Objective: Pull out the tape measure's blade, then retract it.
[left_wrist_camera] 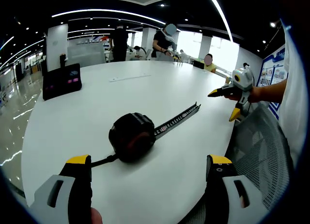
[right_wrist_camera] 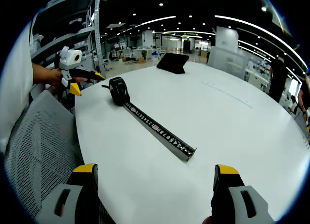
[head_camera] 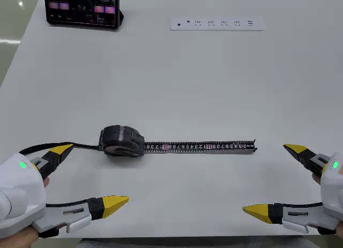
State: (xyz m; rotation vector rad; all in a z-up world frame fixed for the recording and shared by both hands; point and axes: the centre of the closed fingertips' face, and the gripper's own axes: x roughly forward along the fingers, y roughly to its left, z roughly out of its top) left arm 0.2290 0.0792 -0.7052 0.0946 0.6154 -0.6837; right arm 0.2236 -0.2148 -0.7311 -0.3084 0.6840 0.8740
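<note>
Black tape measure (head_camera: 122, 141) lies on the white table (head_camera: 177, 71) between the grippers, with its blade (head_camera: 201, 147) drawn out flat toward the right, so the pull looks done and the retract is left. Left gripper (head_camera: 96, 173) and right gripper (head_camera: 266, 178) both gape wide, holding nothing. Next probably: pin the case, then release or feed the blade back.

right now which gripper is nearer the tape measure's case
Left. The left gripper sits open just beside the case, on its strap side, not touching it. The right gripper is open beyond the far end of the drawn blade.
</note>
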